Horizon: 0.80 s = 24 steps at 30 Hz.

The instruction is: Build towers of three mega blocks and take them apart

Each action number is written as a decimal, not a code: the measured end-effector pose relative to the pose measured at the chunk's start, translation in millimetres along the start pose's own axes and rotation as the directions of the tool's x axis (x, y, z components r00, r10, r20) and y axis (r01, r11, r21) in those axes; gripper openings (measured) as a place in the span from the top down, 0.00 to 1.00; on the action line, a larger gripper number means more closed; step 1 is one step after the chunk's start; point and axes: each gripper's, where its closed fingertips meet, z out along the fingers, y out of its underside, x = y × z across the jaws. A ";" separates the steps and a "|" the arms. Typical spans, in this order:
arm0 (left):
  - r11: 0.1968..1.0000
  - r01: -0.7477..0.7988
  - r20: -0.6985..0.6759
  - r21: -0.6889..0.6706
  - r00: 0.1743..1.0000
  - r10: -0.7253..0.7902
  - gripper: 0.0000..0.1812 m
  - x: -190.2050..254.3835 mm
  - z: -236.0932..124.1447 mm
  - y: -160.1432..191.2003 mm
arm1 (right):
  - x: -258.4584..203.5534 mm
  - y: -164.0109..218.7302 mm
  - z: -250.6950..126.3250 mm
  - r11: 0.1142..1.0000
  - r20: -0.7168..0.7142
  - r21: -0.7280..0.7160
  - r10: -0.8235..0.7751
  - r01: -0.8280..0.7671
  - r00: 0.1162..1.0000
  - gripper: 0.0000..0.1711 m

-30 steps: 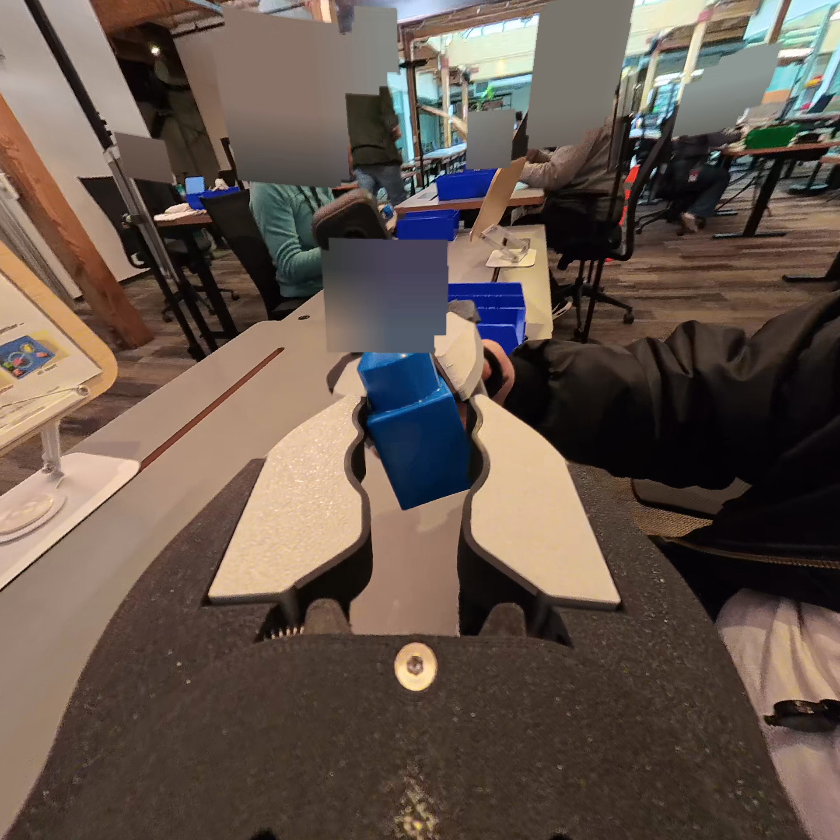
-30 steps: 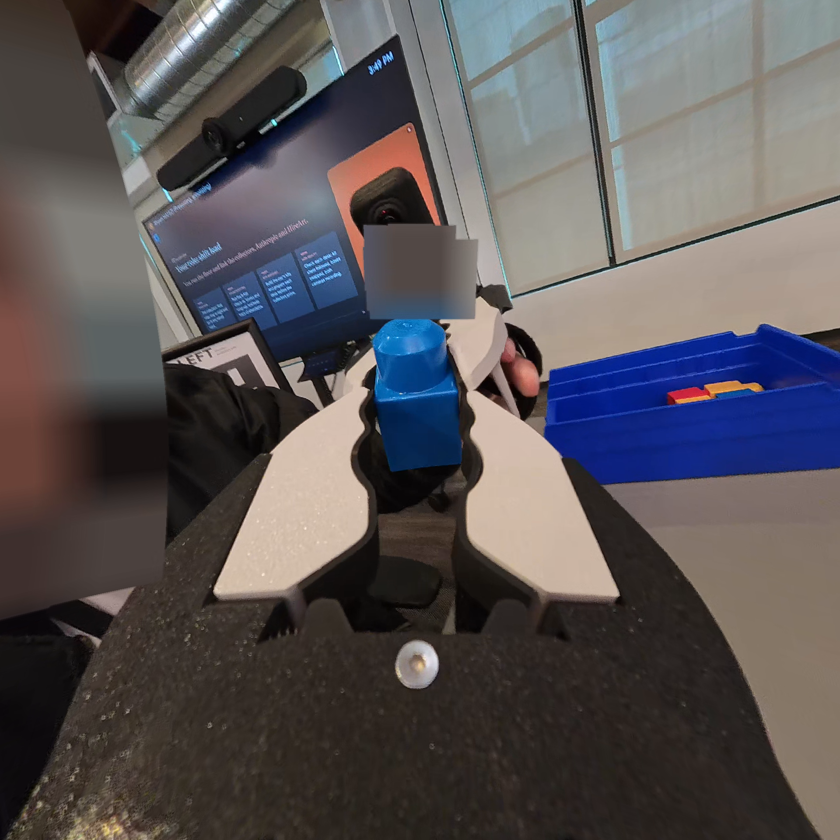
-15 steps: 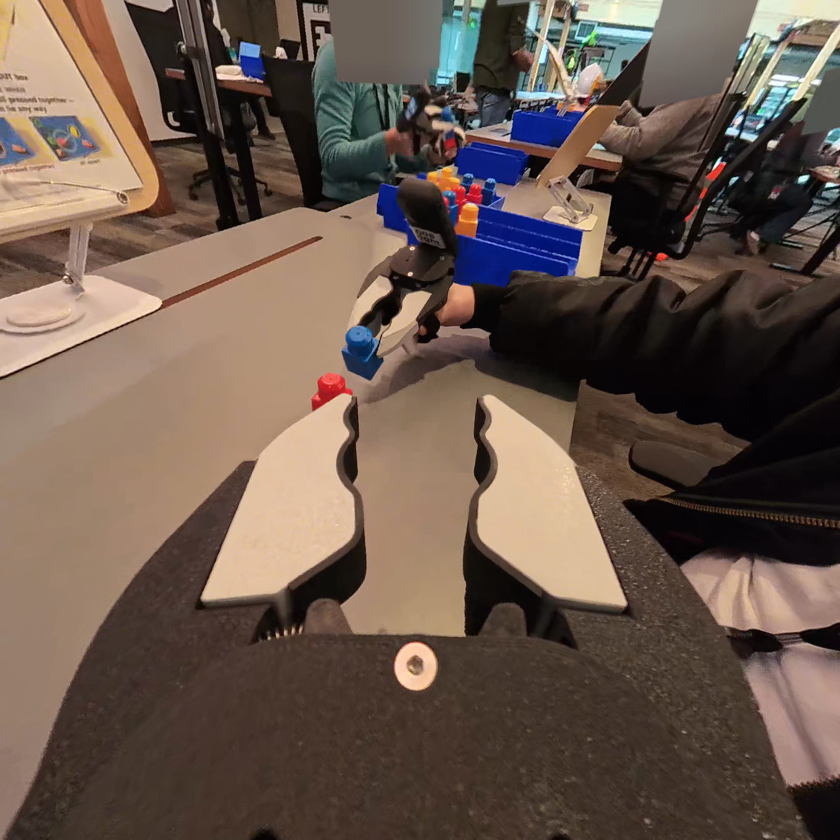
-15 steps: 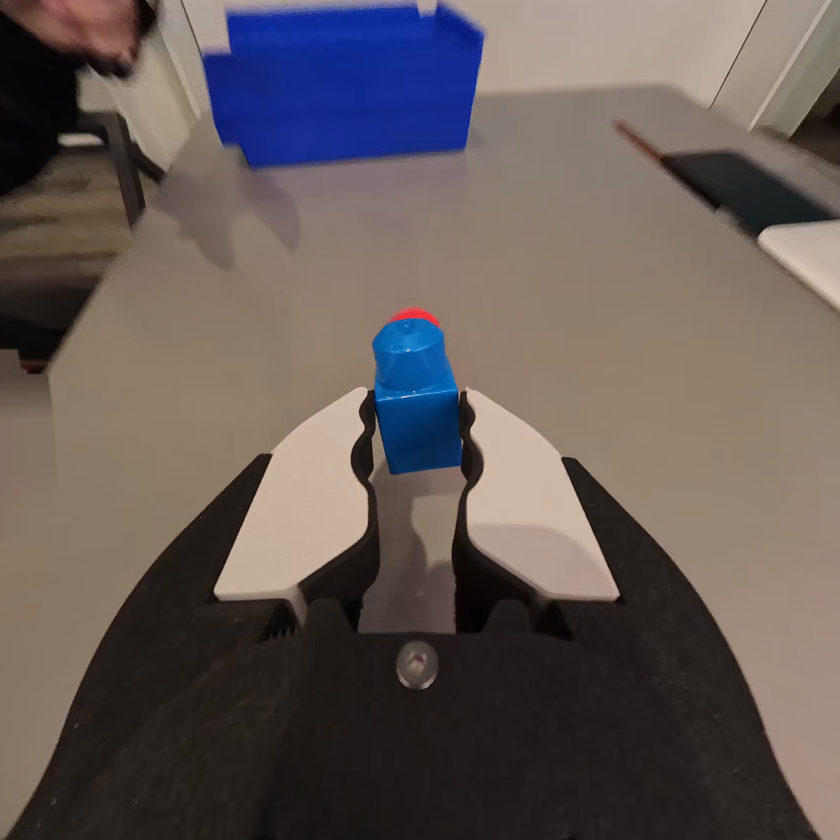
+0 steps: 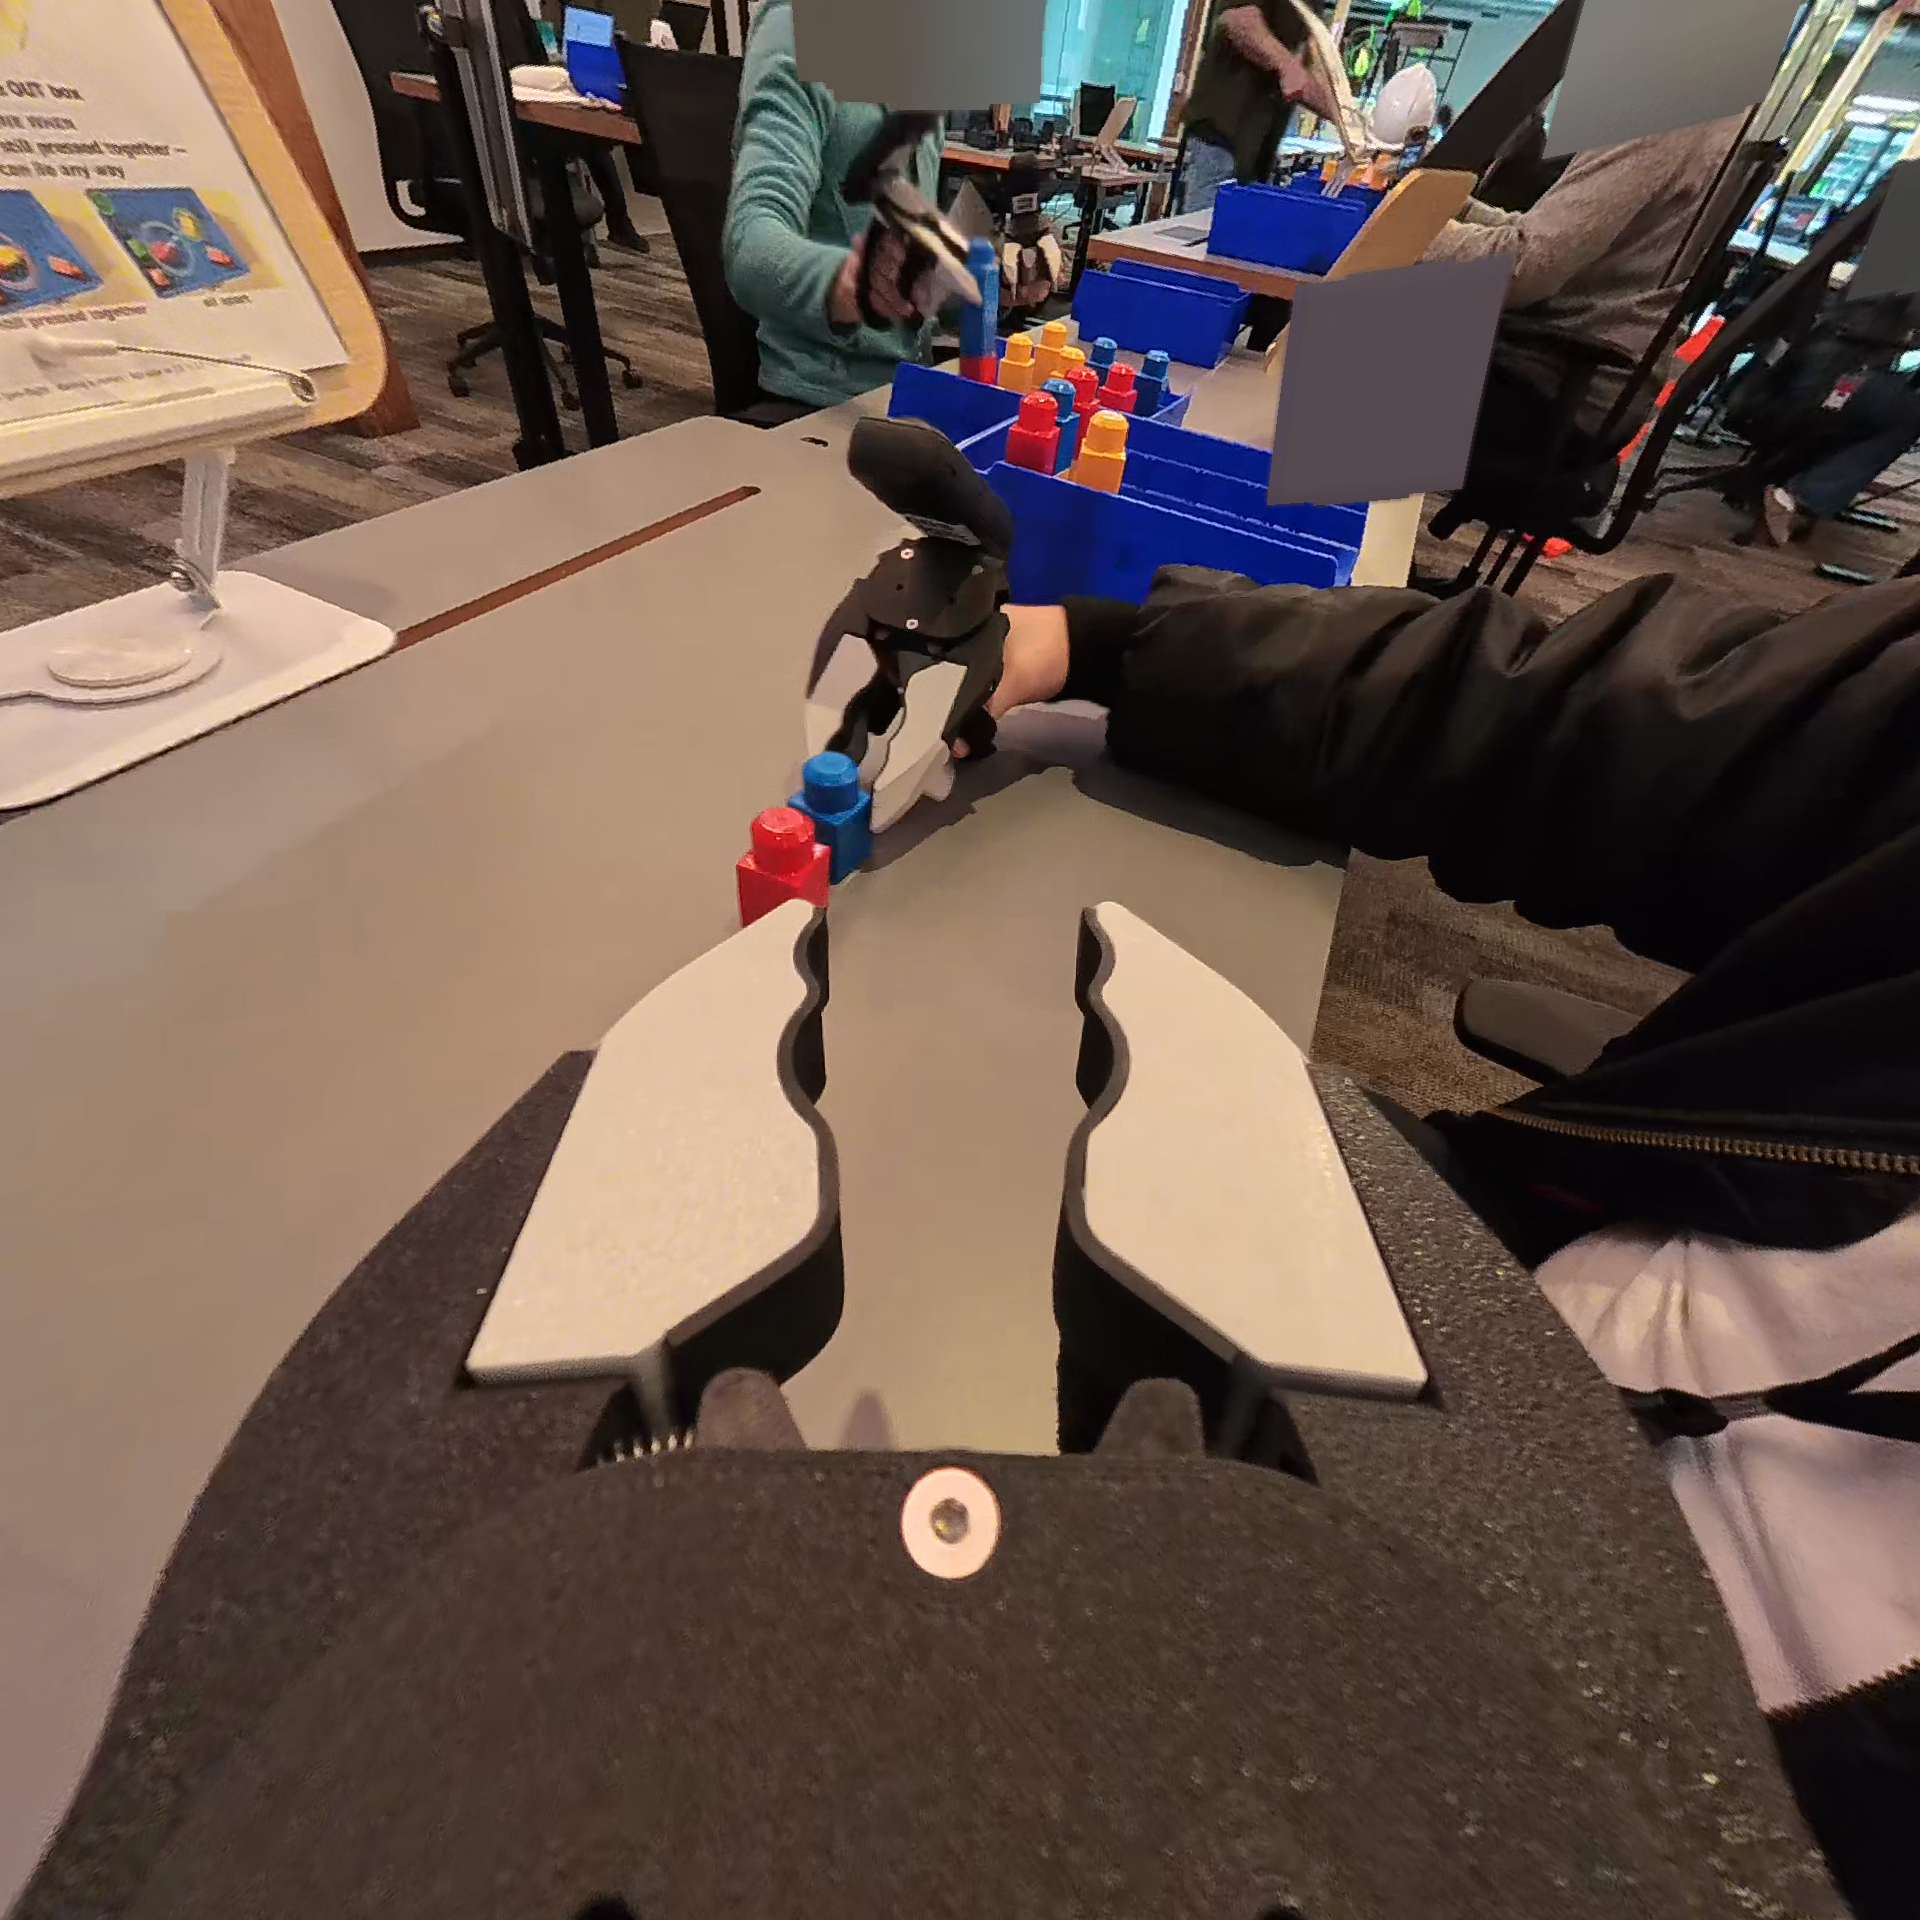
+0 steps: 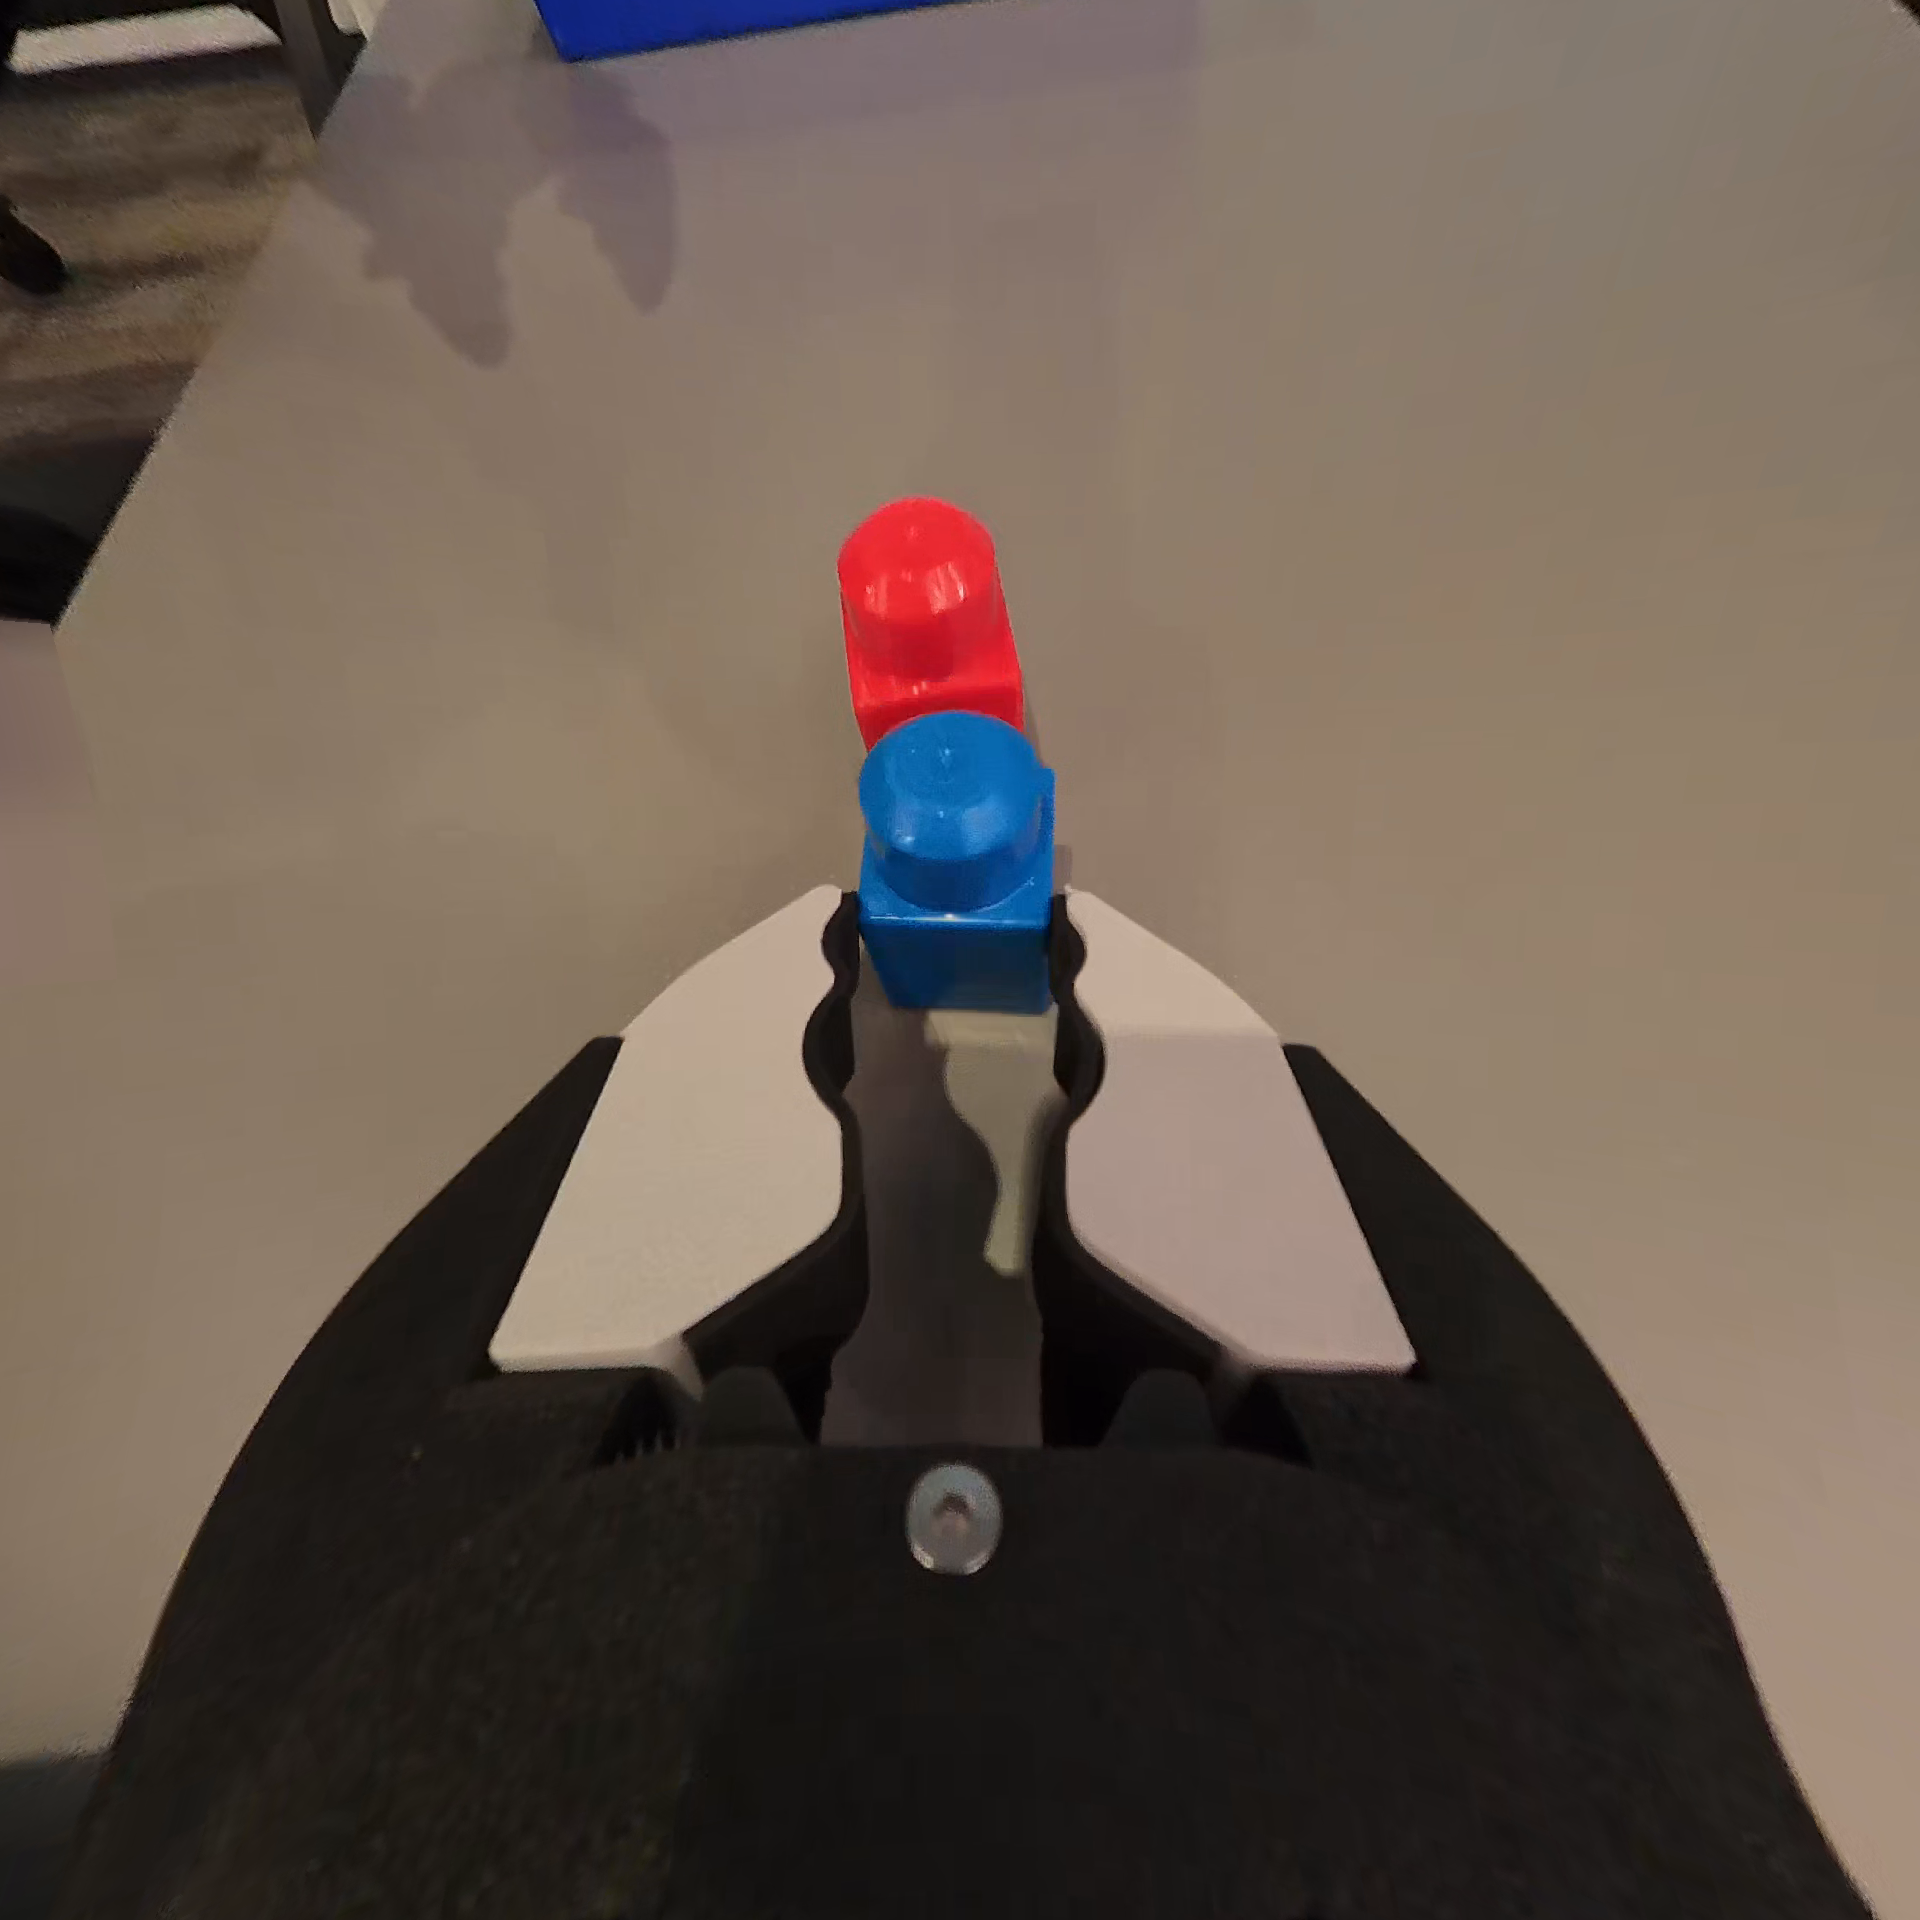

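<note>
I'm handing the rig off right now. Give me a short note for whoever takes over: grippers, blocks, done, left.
Left gripper: open, empty, above the grey table.
Right gripper: shut on the single-stud blue plastic block, low over the table, right next to the single-stud red plastic block; whether they touch is unclear.
Red block stands upright on the table, loose.
Done: the two blocks are separate.
Left: release the blue block, then, most likely, build the next three-block tower; no third block is near.

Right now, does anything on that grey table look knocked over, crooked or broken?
Nothing stands out. The red block stands upright on the grey table, and the blue block sits upright right beside it, gripped squarely by the right gripper.
</note>
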 end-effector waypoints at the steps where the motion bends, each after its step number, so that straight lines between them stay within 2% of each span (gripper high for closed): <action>1: 1.000 -0.006 0.020 0.003 1.000 0.006 0.75 -3.5 -2.9 -0.7 | 0.6 1.6 -1.1 1.000 -0.007 -0.004 0.000 0.000 1.000 0.80; 4: 0.999 -0.027 0.144 -0.030 0.989 0.031 0.74 -26.7 -27.2 -2.7 | 1.9 1.0 -1.8 1.000 -0.038 0.000 -0.016 0.016 0.999 0.77; 5: 0.998 -0.037 0.210 -0.047 0.977 0.046 0.72 -39.7 -43.3 -5.1 | 3.5 0.2 -2.4 1.000 -0.059 0.006 -0.009 0.010 0.998 0.68; 6: 0.997 -0.033 0.284 -0.076 0.957 0.054 0.71 -55.7 -63.5 -6.9 | 3.7 -1.5 -4.5 1.000 -0.071 0.024 -0.002 0.004 0.997 0.65; 9: 0.970 0.075 0.530 -0.233 0.846 0.061 0.67 -121.7 -143.2 -5.4 | 0.7 -13.9 -20.4 0.987 -0.095 0.162 0.000 0.016 0.995 0.66; 10: 0.957 0.121 0.567 -0.263 0.822 0.052 0.65 -140.0 -166.2 -3.9 | 1.3 -17.5 -27.5 0.979 -0.108 0.202 0.007 0.015 0.994 0.66; 12: 0.923 0.230 0.623 -0.310 0.782 0.015 0.65 -172.7 -196.3 8.9 | 3.3 -23.9 -40.6 0.964 -0.130 0.265 0.028 0.007 0.991 0.68; 14: 0.861 0.348 0.699 -0.371 0.715 0.012 0.65 -202.9 -216.8 37.4 | 3.9 -27.1 -48.7 0.953 -0.141 0.304 0.049 -0.004 0.989 0.68; 16: 0.820 0.477 0.736 -0.317 0.669 -0.104 0.67 -221.1 -216.5 63.7 | 4.6 -22.8 -51.7 0.953 -0.154 0.302 0.064 -0.014 0.986 0.68; 18: 0.769 0.591 0.709 -0.244 0.650 -0.275 0.73 -229.6 -201.6 85.4 | 5.2 -16.6 -53.0 0.955 -0.167 0.296 0.076 -0.024 0.983 0.68; 19: 0.746 0.628 0.703 -0.222 0.633 -0.324 0.73 -234.9 -195.7 94.8 | 4.9 -14.2 -53.9 0.955 -0.166 0.296 0.086 -0.034 0.982 0.69; 21: 0.727 0.636 0.693 -0.257 0.646 -0.320 0.70 -244.6 -185.1 111.6 | 1.5 -13.7 -57.4 0.948 -0.152 0.314 0.104 -0.052 0.983 0.69; 24: 0.748 0.501 0.642 -0.436 0.755 -0.132 0.65 -250.8 -171.8 128.0 | -4.0 -16.5 -64.8 0.933 -0.136 0.355 0.118 -0.063 0.984 0.69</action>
